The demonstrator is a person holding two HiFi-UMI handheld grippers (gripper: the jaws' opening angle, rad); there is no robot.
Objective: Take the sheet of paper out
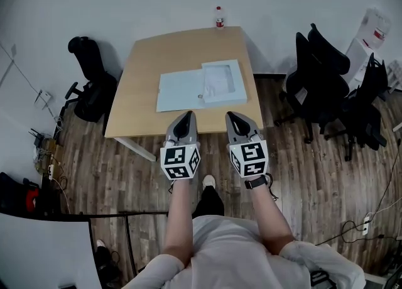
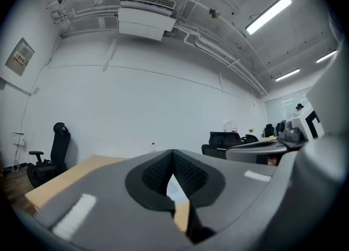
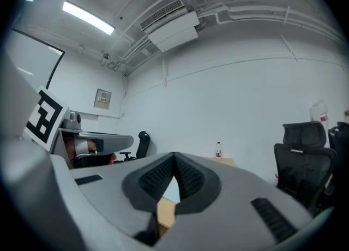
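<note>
**Grippers.** The left gripper (image 1: 186, 117) has its fingers (image 2: 155, 176) pressed together at the tips, with nothing between them. The right gripper (image 1: 233, 117) has its fingers (image 3: 191, 178) closed tip to tip in the same way and is empty. Both point level, side by side, with their tips over the near edge of the table (image 1: 144, 68).

**Task item.** The sheet of paper (image 1: 221, 79) is white. It lies in the right half of an open light-blue folder (image 1: 179, 91), which is flat on the table. The folder is just ahead of both pairs of fingertips and apart from them. Its left half is straight ahead of the left fingers.

**Surroundings.**
- Only bare tabletop lies between the fingertips and the folder.
- A bottle (image 1: 219, 17) stands at the far table edge, well beyond the fingers.
- A black office chair (image 1: 91, 83) stands out to the left of the left fingers.
- Two black chairs (image 1: 326, 80) stand out to the right of the right fingers.
- A power strip (image 1: 366, 223) lies on the wood floor behind the right gripper.

**Markings.**
- The red label on the bottle is too small to read.
- The wall plaque (image 2: 19, 56) is illegible.
- Each gripper cube carries black-and-white square markers.
</note>
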